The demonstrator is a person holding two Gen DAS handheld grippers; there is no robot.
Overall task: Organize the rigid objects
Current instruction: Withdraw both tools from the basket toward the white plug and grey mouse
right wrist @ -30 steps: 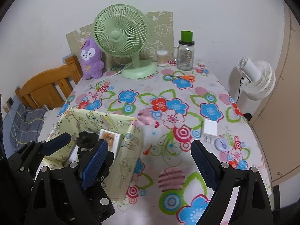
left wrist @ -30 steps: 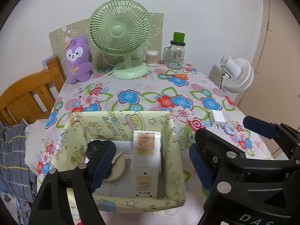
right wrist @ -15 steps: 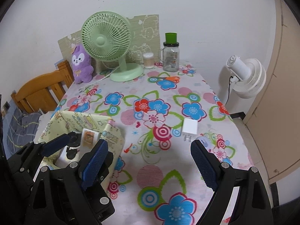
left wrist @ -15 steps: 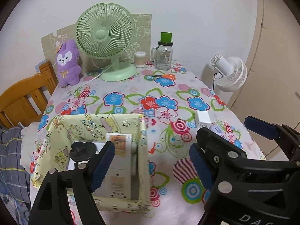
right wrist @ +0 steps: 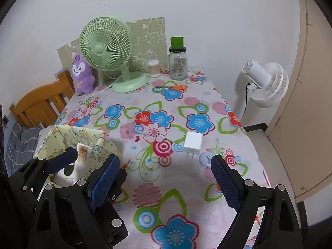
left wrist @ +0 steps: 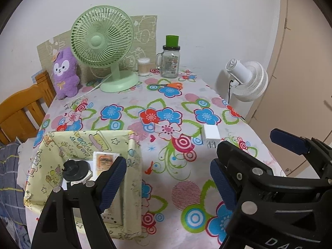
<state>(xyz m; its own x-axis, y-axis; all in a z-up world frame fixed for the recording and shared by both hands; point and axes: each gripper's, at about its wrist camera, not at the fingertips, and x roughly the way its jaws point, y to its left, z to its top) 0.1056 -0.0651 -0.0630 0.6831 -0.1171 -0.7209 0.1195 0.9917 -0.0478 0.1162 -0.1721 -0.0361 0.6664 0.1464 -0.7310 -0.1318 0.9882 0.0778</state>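
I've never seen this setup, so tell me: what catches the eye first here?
The loud flowered tablecloth covers the whole table. At its far end a green fan stands beside a purple plush toy. Near the left edge sits a yellow fabric box holding a few items, and a white charger lies in the open.

green desk fan (left wrist: 101,41), purple plush toy (left wrist: 64,72), white fan (right wrist: 267,83), wooden chair (left wrist: 22,112)

Home, likely bedroom corner. Table (left wrist: 132,101) under flowered cloth against plain white wall; green desk fan (left wrist: 102,47), purple plush toy (left wrist: 64,73), glass jar (left wrist: 170,62) at far edge. Wooden headboard (left wrist: 20,112), checked bedding (left wrist: 9,178) left; white fan (left wrist: 248,81) right.
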